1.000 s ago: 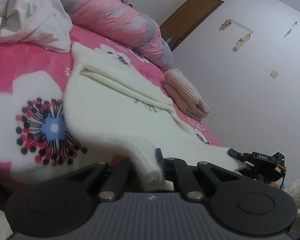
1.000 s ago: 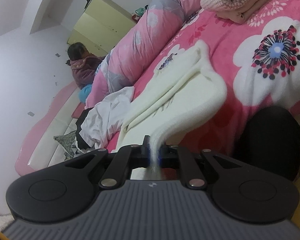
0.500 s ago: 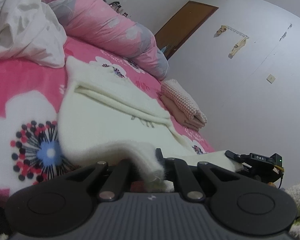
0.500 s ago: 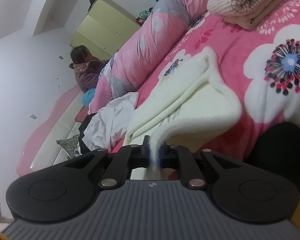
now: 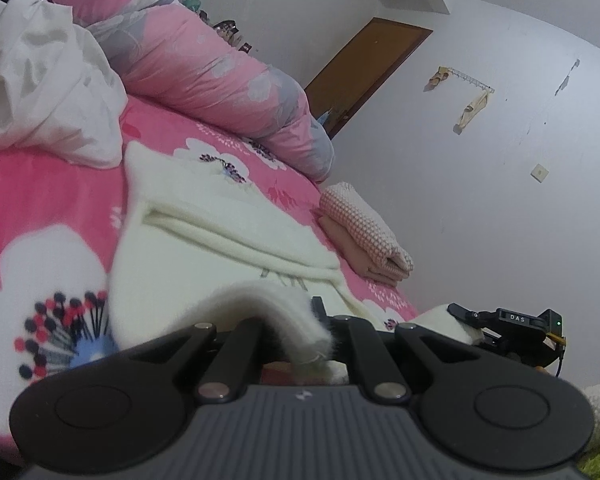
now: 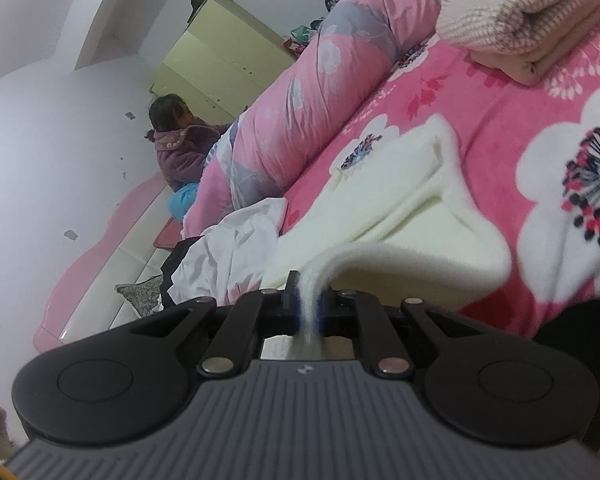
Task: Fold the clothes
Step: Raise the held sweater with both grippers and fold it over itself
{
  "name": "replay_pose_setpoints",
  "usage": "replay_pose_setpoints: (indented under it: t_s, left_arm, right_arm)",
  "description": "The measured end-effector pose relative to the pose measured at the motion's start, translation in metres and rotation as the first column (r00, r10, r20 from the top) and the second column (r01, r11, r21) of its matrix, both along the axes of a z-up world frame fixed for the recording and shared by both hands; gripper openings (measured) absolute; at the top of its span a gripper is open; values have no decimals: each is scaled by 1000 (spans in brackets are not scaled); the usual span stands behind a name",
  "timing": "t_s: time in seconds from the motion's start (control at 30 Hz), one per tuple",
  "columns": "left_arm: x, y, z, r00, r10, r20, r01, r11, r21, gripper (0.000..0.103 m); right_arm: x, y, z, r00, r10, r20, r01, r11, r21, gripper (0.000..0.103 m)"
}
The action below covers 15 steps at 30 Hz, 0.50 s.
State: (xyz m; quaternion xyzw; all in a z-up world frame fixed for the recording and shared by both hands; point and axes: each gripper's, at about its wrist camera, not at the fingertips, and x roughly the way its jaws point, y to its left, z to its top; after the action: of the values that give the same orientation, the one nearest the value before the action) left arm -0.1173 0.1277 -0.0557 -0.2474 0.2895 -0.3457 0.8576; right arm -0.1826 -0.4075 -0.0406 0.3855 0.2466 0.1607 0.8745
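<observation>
A cream fleece garment (image 5: 204, 248) lies spread on the pink flowered bed (image 5: 40, 200), with its sleeves folded across its upper part. My left gripper (image 5: 320, 332) is shut on the garment's near hem at one corner, and the cloth arches up from the bed into it. In the right wrist view the same cream garment (image 6: 400, 208) rises in a narrow strip into my right gripper (image 6: 310, 300), which is shut on the other hem corner. The right gripper (image 5: 484, 322) also shows at the right of the left wrist view, holding the cloth.
A folded pink checked garment (image 5: 364, 232) sits on the bed's far right corner. A crumpled white shirt (image 5: 48, 92) lies at the left, a rolled pink duvet (image 5: 204, 76) along the back. A person (image 6: 180, 144) sits beyond the duvet by a yellow cupboard (image 6: 224, 60). A brown door (image 5: 364, 68) stands behind.
Both grippers have lifted and pushed forward over the bed with the hem, so the near edge of the garment now arches higher above the sheet.
</observation>
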Motion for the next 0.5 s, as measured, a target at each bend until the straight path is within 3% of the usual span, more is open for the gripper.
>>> replay_pose_setpoints:
  t_s: [0.5]
  left_arm:
    - [48, 2, 13, 999, 24, 37, -24, 1000, -12, 6]
  right_arm:
    - [50, 1, 19, 998, -5, 57, 7, 1000, -21, 6]
